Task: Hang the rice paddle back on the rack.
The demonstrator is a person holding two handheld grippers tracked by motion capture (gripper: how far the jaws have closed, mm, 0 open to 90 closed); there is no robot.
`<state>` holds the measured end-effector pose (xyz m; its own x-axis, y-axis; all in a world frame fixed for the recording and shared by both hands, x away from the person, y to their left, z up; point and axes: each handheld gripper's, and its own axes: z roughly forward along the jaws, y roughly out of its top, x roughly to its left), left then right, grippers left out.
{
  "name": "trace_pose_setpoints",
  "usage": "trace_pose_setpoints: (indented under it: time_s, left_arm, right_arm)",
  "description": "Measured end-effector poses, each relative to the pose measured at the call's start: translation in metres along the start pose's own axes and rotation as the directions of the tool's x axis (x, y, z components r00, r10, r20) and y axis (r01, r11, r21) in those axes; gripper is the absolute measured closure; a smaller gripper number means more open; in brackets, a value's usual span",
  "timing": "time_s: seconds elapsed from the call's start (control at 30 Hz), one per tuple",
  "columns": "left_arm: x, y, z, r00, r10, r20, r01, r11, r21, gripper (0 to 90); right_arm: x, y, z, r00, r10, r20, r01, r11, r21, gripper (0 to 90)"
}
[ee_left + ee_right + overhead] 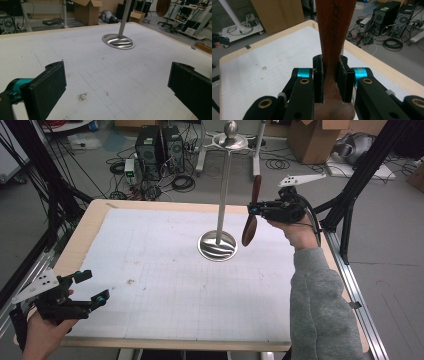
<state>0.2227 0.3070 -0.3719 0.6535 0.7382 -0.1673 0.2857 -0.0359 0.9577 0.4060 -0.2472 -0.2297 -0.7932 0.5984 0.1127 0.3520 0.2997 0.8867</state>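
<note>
I have the right tongs pinching the handle of a wooden spoon, both pads pressed flat on it so it cannot swing. The spoon hangs upright in the air, bowl down, just beside the pole of the steel hanging stand and clear of the bench; I judge that suits lifting it toward the stand's top disc. My left tongs rest spread and empty at the near corner, well apart, out of the way.
</note>
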Motion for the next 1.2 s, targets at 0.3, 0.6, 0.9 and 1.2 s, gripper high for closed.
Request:
trace_pose_setpoints:
  time_s: [0.3, 0.6, 0.9, 1.2]
  left_arm:
    - [0.001, 0.001, -0.001, 1.0, -0.006, 0.006, 0.006, 0.9999, -0.013, 2.2]
    - [0.004, 0.002, -0.002, 0.9999, -0.008, 0.007, 0.009, 0.9999, -0.013, 2.2]
    - [0.005, 0.001, -0.002, 0.9998, -0.016, 0.007, 0.017, 0.9998, -0.012, 2.2]
    - [0.007, 0.002, -0.007, 0.9999, -0.013, -0.003, 0.013, 0.9997, -0.021, 2.2]
  right_arm:
    - [-0.003, 0.013, -0.008, 1.0, -0.007, 0.005, 0.007, 1.0, -0.028, 77.6]
    - [-0.002, 0.028, -0.013, 0.9999, -0.012, 0.004, 0.012, 0.999, -0.053, 77.6]
    - [-0.003, 0.037, -0.012, 0.9998, 0.004, 0.02, -0.003, 0.998, -0.066, 77.6]
    - [-0.003, 0.043, -0.011, 0.9998, 0.014, 0.015, -0.012, 0.996, -0.086, 77.6]
